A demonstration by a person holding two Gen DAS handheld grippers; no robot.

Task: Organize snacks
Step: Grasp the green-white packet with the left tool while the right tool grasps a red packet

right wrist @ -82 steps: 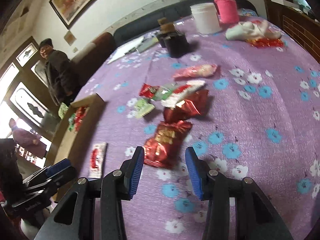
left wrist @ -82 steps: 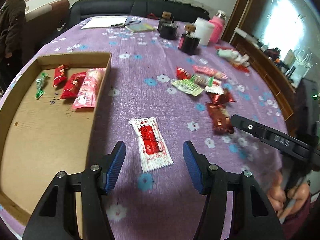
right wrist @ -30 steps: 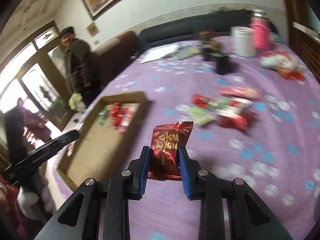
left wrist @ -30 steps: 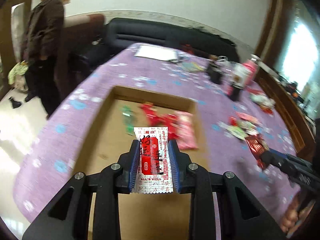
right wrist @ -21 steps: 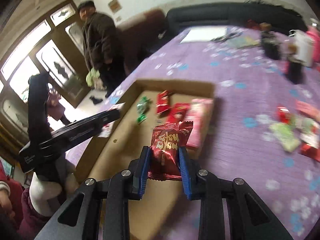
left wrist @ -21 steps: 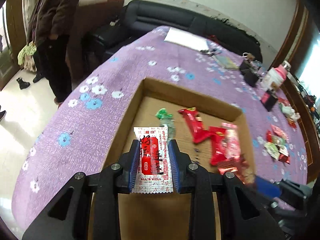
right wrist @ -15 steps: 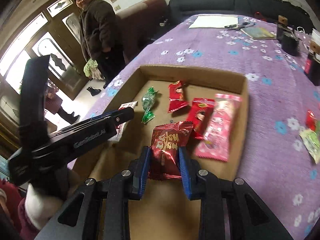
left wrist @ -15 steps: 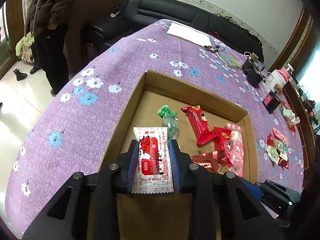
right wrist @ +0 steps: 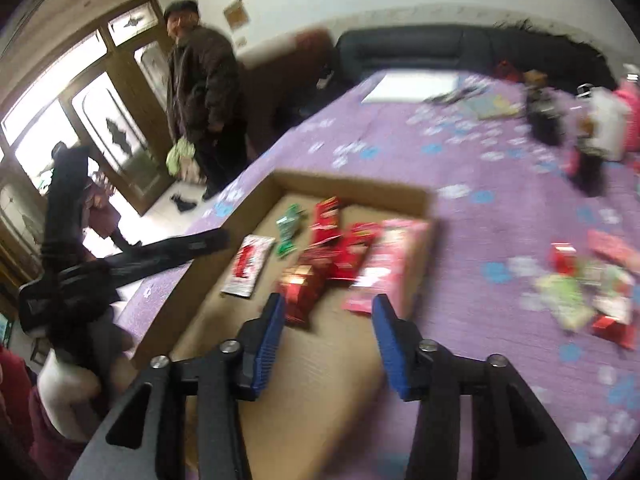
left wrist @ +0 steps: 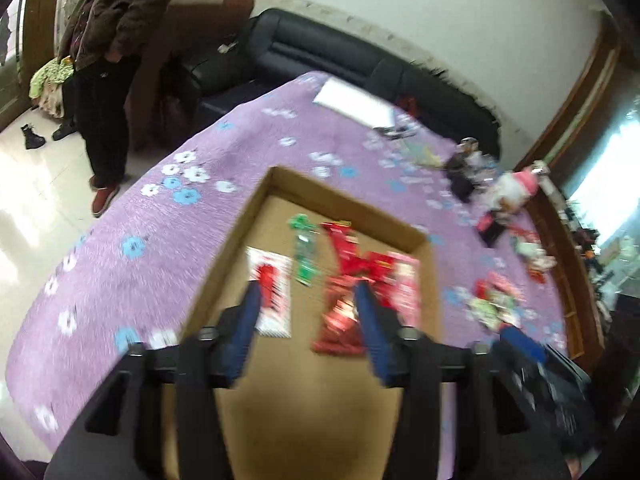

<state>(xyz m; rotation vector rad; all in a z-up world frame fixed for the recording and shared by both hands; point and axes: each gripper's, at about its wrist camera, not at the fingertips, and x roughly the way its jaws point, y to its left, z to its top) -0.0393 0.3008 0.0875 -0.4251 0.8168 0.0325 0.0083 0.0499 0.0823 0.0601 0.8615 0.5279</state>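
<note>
Both grippers are open and empty above the cardboard box (left wrist: pixel 280 412) (right wrist: pixel 320 380). My left gripper (left wrist: pixel 308 308) hovers over the box floor. The white-and-red packet (left wrist: pixel 272 292) (right wrist: pixel 250 266) lies flat in the box by its left wall. The dark red foil packet (left wrist: pixel 340 324) (right wrist: pixel 304 288) lies in the box beside it. My right gripper (right wrist: pixel 328 316) is just behind the foil packet. A green candy (left wrist: pixel 306 248), red packets (left wrist: pixel 352 252) and a pink packet (right wrist: pixel 384 264) lie further in. Both views are motion-blurred.
Several loose snacks (right wrist: pixel 584 288) (left wrist: pixel 496 300) lie on the purple flowered tablecloth (left wrist: pixel 160 216) right of the box. Dark jars, a white tub and a pink bottle (right wrist: pixel 608 120) stand at the far right. A man (right wrist: pixel 200 92) stands by the table's far left side.
Both grippers opened and let go: the white-and-red packet and the dark red foil packet now lie in the box. Both grippers have pulled back and up from them.
</note>
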